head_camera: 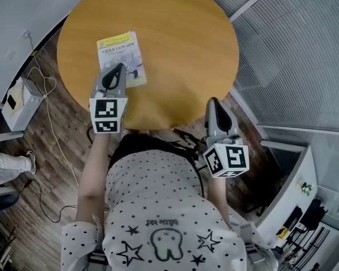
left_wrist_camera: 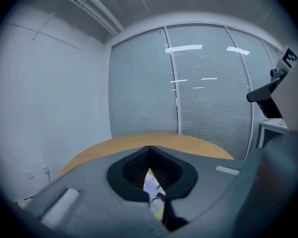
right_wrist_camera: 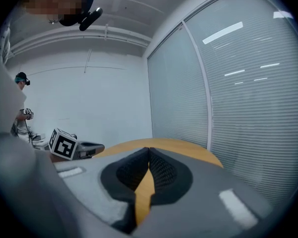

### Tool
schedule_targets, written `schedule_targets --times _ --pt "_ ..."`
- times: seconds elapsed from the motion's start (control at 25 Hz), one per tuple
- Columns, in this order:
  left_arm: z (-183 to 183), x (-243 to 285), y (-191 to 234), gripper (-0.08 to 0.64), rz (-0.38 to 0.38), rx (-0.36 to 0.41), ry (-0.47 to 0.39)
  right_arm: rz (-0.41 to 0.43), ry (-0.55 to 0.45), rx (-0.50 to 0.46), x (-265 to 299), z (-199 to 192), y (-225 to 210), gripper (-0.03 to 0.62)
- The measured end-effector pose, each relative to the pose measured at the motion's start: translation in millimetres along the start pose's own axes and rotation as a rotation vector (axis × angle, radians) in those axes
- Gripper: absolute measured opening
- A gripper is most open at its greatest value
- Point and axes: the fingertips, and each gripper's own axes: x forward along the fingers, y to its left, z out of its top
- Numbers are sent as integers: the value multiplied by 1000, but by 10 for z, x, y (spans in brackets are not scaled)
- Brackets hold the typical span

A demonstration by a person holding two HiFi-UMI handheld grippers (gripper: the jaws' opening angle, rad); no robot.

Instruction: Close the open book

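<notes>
A thin book point(head_camera: 121, 52) with a yellow and white cover lies flat on the round wooden table point(head_camera: 181, 44), at its near left. Only the cover shows; no open pages are visible. My left gripper point(head_camera: 120, 66) hovers over the book's near edge with its jaws shut and nothing between them. In the left gripper view a strip of the book point(left_wrist_camera: 154, 190) shows below the shut left gripper point(left_wrist_camera: 149, 148). My right gripper point(head_camera: 213, 101) is at the table's near right rim, also shut and empty. In the right gripper view its tips point(right_wrist_camera: 149, 150) meet over the table top point(right_wrist_camera: 159, 145).
A white box point(head_camera: 20, 100) with a cable lies on the wood floor at the left. Another person's leg point(head_camera: 8, 165) shows at the left edge. Glass walls with blinds point(head_camera: 305, 49) run along the right. A white cabinet point(head_camera: 296, 191) stands at the near right.
</notes>
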Motion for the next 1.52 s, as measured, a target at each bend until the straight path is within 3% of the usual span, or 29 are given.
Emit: schedule_targets --times 0.24,0.76,1.0,1.52 --pt "421 -354 49 8 66 73 -84 69 -13 -32 65 67 24 5" --pt "813 -1344 450 8 273 -9 -223 239 -37 -72 276 180 446 5" --pt "846 -1701 456 8 340 -11 -240 290 -51 -75 326 211 532 5" --pt "874 -2160 198 8 364 -67 -255 315 -69 -66 91 282 507 5"
